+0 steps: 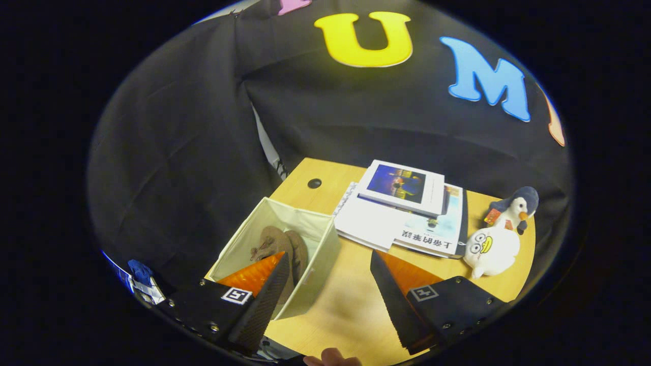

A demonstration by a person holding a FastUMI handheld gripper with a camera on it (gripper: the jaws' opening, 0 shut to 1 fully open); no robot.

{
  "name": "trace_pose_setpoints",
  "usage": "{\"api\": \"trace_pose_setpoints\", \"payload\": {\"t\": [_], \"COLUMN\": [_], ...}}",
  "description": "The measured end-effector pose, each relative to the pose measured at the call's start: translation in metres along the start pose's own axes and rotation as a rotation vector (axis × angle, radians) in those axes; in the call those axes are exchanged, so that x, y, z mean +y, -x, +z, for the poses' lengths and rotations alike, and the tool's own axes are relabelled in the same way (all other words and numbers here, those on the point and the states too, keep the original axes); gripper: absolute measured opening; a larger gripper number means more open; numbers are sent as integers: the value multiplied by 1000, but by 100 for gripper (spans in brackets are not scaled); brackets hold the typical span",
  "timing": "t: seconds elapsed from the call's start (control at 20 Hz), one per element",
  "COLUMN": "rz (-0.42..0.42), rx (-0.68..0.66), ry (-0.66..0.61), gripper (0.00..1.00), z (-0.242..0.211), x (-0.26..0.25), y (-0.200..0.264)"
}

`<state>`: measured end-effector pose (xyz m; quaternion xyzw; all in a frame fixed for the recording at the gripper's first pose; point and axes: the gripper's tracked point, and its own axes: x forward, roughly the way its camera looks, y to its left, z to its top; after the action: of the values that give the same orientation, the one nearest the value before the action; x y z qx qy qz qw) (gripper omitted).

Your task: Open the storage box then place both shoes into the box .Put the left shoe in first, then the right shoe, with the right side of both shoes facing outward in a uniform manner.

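Observation:
A cream fabric storage box point(320, 254) stands open on the wooden table, just ahead of my left finger. Two brown shoes point(282, 251) stand on edge side by side inside it, soles toward each other; the near ends are hidden by my left finger point(262, 300). My gripper point(330, 277) hovers above the box's right wall and the table, open wide, with nothing between its fingers. The right finger point(394, 295) hangs over bare table to the right of the box.
A stack of books and papers point(407, 208) lies beyond the fingers, right of the box. Two plush toys, a white duck point(491, 249) and a penguin point(516, 206), sit at the table's right edge. A cable hole point(314, 183) is behind the box. A fingertip point(333, 358) shows below.

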<state>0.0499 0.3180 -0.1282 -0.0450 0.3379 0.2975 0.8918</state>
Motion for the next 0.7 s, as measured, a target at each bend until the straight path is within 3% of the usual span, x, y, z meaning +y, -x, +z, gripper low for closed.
{"api": "trace_pose_setpoints", "payload": {"t": [0.45, 0.7], "rz": [-218, -331], "rx": [-412, -657], "ry": [-52, -27], "gripper": [97, 97], "z": [53, 73], "x": [-111, -144], "y": [134, 205]}}
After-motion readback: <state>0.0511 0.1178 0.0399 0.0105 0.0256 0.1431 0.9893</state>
